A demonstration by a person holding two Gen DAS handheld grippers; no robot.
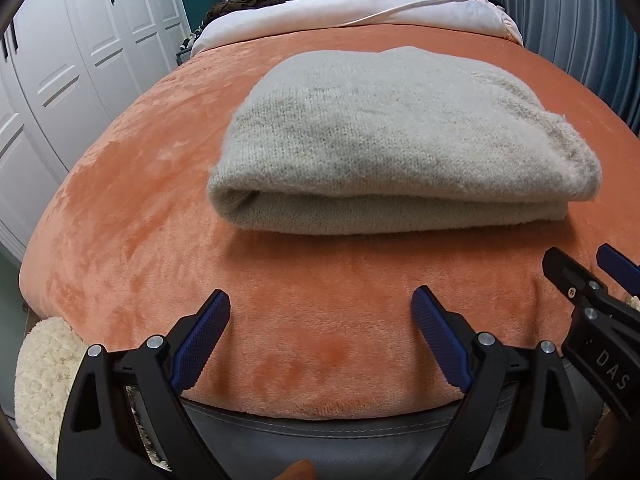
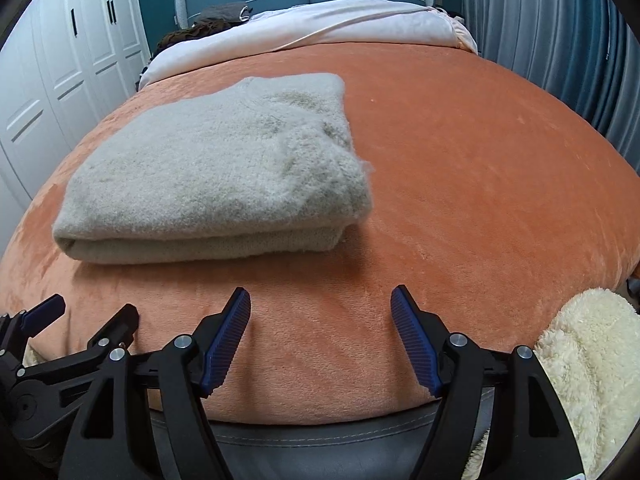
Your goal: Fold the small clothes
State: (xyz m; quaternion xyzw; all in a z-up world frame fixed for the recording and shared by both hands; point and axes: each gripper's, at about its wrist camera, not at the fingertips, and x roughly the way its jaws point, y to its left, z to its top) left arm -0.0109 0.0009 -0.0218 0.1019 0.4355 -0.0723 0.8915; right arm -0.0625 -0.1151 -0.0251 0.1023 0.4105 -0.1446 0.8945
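The folded sweater [image 1: 400, 140] lies crosswise mid-frame, fold edge toward the bed's [image 1: 120, 220] foot; bare blanket lies right. Left hand-held gripper [image 1: 320, 320] and right hand-held gripper [image 2: 320, 320] gape empty.

Black left gripper [image 1: 320, 336], blue ribbed jaws, silver screws

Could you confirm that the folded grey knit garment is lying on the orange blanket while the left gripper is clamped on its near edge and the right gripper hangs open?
Not quite: the left gripper is open too, and empty, short of the folded grey knit garment, as the left wrist view shows. The garment does lie on the orange blanket, and the right gripper hangs open.
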